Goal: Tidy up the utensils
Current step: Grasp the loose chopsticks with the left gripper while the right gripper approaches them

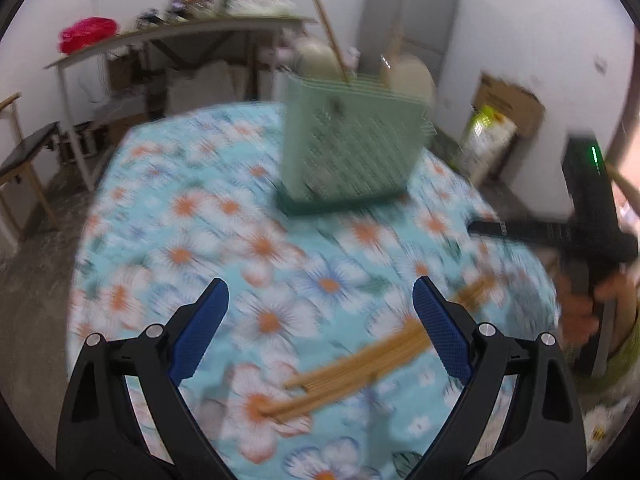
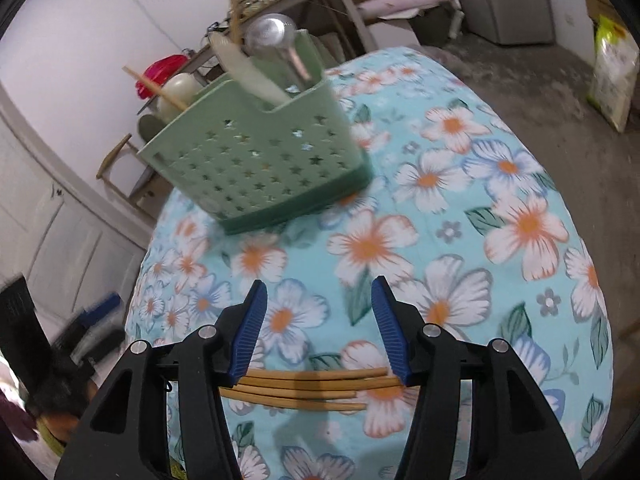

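Chopsticks [image 2: 308,390]: a loose bundle of wooden sticks lying flat on the table [image 2: 500,208], which is covered in a blue flowered cloth. In the right wrist view they lie crosswise just under the right gripper [image 2: 318,300], down near the base of its fingers. Jaws there stand apart, nothing between the blue pads, no contact visible with the sticks.

Left gripper [image 1: 320,296]: jaws wide apart, empty, above the cloth. In the left wrist view the same chopsticks [image 1: 356,364] run diagonally, one end passing behind the right-hand pad. That view is heavily blurred, so I cannot tell whether the pad touches them.

Green caddy [image 2: 256,152] with star-shaped holes stands upright farther back on the table, well apart from the chopsticks. In it: a metal ladle [image 2: 276,40], a pale flat scoop [image 2: 244,68], a few upright chopsticks [image 2: 235,12], and another wooden stick [image 2: 154,87] leaning out of the far compartment.

Beyond the table: a cluttered shelf [image 1: 180,32] with a red bag [image 1: 86,34], a grey cabinet [image 1: 412,20] and a cardboard box [image 1: 508,104]. A yellow-green sack [image 2: 612,68] sits on the floor, its print too small to read. No legible labels or writing anywhere.
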Motion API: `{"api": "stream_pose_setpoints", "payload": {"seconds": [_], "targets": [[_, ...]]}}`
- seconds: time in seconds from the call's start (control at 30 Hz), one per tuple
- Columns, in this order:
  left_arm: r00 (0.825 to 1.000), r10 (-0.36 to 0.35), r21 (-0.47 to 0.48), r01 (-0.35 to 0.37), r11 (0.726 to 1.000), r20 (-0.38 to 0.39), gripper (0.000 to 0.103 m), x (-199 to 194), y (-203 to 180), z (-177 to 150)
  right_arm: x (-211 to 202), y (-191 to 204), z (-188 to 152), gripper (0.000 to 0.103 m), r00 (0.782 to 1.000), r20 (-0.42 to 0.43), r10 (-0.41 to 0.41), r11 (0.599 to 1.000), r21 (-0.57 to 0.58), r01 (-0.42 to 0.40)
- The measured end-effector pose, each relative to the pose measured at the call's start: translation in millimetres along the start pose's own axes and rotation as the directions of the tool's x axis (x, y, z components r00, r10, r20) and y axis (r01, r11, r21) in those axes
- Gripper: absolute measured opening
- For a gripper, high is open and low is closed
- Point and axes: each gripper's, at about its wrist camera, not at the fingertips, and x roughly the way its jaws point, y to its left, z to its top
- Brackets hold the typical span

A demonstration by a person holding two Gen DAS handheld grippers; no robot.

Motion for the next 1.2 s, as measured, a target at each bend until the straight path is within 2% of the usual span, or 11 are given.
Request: {"api": "stream_pose_setpoints", "payload": {"seconds": [0.03,0.13,0.27,0.33,0.47,0.57,0.67,0.8,1.03,1.13,1.2], "targets": [[1.0,-0.014,0.028,0.014,1.0,-0.019,0.081,4.8,-8.0,-5.3,-0.2,-3.3,0.5,0.053,1.0,-0.006,0.001,1.0,0.014,-0.001],[0.999,-0.025,0.124,0.029,0.992,-0.04,0.072,10.4,-30.0,-17.8,2.9,-12.3,1.0,0.053,1.0,-0.024,0.013,0.999,0.047,-0.012],[0.998,-0.041,0.253,0.051,0.966,-0.045,0.057,13.1,-56.9,-28.4,9.2,-18.4,1.8,0.053,0.999,-0.047,0.026,0.997,0.072,-0.023],[0.997,-0.044,0.322,0.061,0.945,-0.058,0.045,16.3,-69.0,-32.5,10.7,-19.4,1.7,0.053,0.998,-0.051,0.033,0.996,0.082,-0.029],[0.997,-0.031,0.462,0.061,0.885,-0.073,0.031,25.0,-91.7,-42.3,11.4,-21.2,1.7,0.053,0.997,-0.054,0.049,0.994,0.098,-0.043],[0.997,-0.001,0.574,0.044,0.818,-0.076,0.022,33.3,-108.7,-53.9,12.6,-21.8,0.7,0.053,0.997,-0.062,0.053,0.993,0.106,-0.046],[0.997,0.024,0.63,0.028,0.776,-0.075,0.019,42.0,-116.9,-60.4,13.6,-21.8,-0.4,0.053,0.996,-0.067,0.053,0.993,0.105,-0.046],[0.997,0.042,0.673,0.008,0.739,-0.058,0.013,49.0,-122.2,-59.8,13.5,-22.2,-0.6,0.053,0.996,-0.067,0.055,0.993,0.107,-0.048],[0.998,0.042,0.706,0.007,0.708,-0.052,0.008,51.2,-125.8,-60.6,10.5,-26.1,-1.2,0.053,0.997,-0.058,0.056,0.992,0.117,-0.048],[0.997,0.034,0.703,0.023,0.711,-0.067,0.007,46.4,-125.6,-61.2,9.6,-27.4,-1.2,0.053,0.997,-0.056,0.06,0.991,0.124,-0.052],[0.996,0.019,0.687,0.047,0.725,-0.087,0.0,40.6,-124.3,-60.6,9.2,-27.1,-1.1,0.053,0.997,-0.053,0.061,0.991,0.125,-0.054]]}}
